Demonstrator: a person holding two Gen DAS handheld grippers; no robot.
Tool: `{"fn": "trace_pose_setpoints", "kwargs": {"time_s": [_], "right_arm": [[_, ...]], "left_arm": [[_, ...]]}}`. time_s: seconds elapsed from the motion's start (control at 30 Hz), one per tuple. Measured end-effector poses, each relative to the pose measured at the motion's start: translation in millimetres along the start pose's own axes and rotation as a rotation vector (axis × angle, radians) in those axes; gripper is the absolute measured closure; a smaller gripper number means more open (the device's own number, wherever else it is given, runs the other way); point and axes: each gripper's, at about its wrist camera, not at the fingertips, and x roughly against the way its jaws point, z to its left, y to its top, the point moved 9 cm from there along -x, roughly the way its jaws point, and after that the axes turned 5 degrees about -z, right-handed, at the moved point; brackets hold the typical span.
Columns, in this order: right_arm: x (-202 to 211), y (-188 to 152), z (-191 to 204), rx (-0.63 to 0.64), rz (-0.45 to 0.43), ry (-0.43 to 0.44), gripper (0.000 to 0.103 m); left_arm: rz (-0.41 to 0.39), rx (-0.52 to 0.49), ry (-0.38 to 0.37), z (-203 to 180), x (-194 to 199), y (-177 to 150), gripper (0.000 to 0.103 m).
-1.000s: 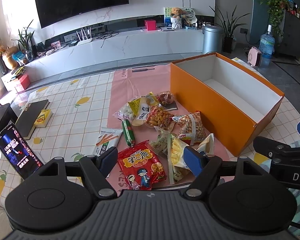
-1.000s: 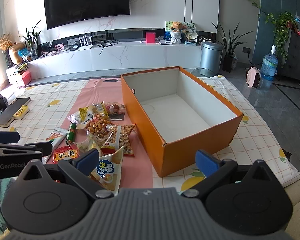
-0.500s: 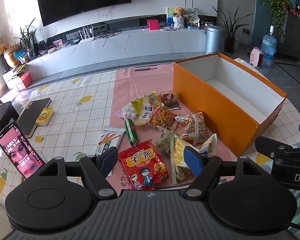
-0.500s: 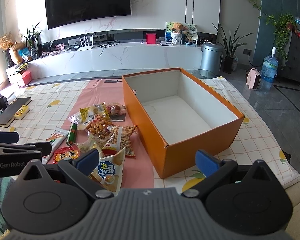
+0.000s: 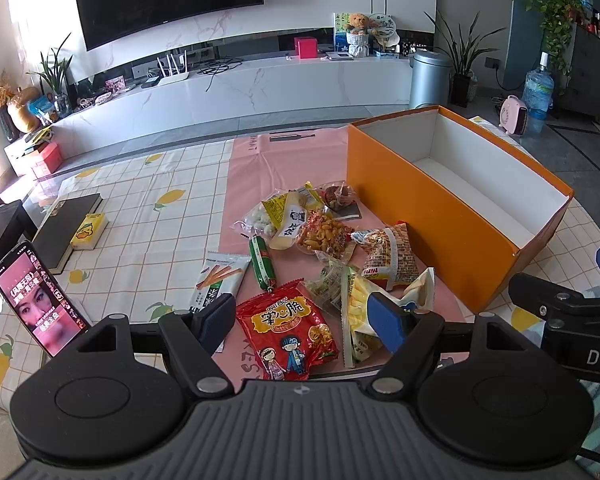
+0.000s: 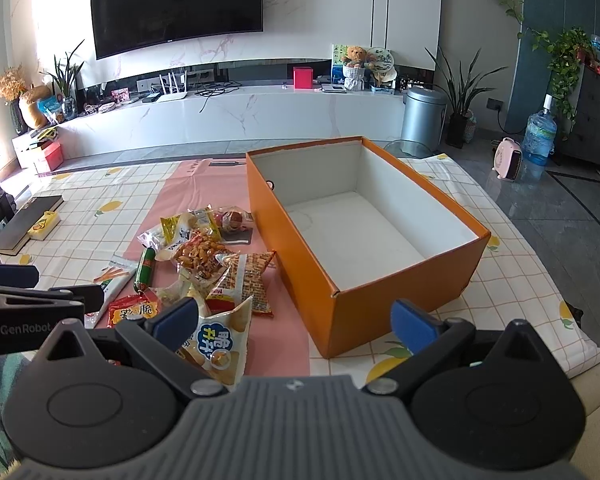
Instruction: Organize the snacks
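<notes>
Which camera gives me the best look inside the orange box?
Right wrist: the orange box opens toward it, showing the whole white floor, bare. Left wrist sees the box from its side, mostly outer wall and far inner wall.

snacks (image 5: 300,248) left of box (image 5: 428,216) | phone (image 5: 40,300) far left

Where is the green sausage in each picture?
Left wrist view: the green sausage lies near the middle, just above the red snack bag and left of the snack pile.
Right wrist view: the green sausage lies left of centre, at the pile's left edge.
Shared landmark: the orange box stands to the right of the pile in both.
</notes>
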Motion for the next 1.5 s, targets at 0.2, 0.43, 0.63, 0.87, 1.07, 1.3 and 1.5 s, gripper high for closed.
{"fn": "trace_pose_setpoints", "kwargs": {"time_s": [0.2,0.43,0.63,0.87,1.07,1.3,1.5], "right_arm": [[0.1,1.7,3.4,-0.003,-0.003,0.005,0.004],[-5.1,0.3,5.4,-0.007,0.006,0.017,0.004],[-9.0,-0.9,5.0,-0.008,0.018,0.017,0.004],[-12.4,0.0,5.3,-0.007,0.023,0.015,0.004],[-14.5,0.3,8.4,0.002,0.025,0.029,0.004],[-24.0,-9.1,15.0,-0.026,0.058,0.088,0.020],[-38.3,-22.8,29.3,-0.065,0.113,0.162,0.031]], "left_arm": [[0.000,0.000,0.000,0.2,-0.1,-0.2,0.015],[0.007,0.002,-0.002,0.1,0.2,-1.5,0.015],[0.014,0.005,-0.007,-0.2,-5.3,0.3,0.016],[0.017,0.007,-0.012,-1.3,-6.3,2.9,0.016],[0.040,0.010,-0.027,1.2,-10.0,1.5,0.021],[0.098,0.021,-0.076,14.8,-16.9,-8.7,0.050],[0.178,0.087,-0.147,20.5,-31.2,-21.8,0.063]]}}
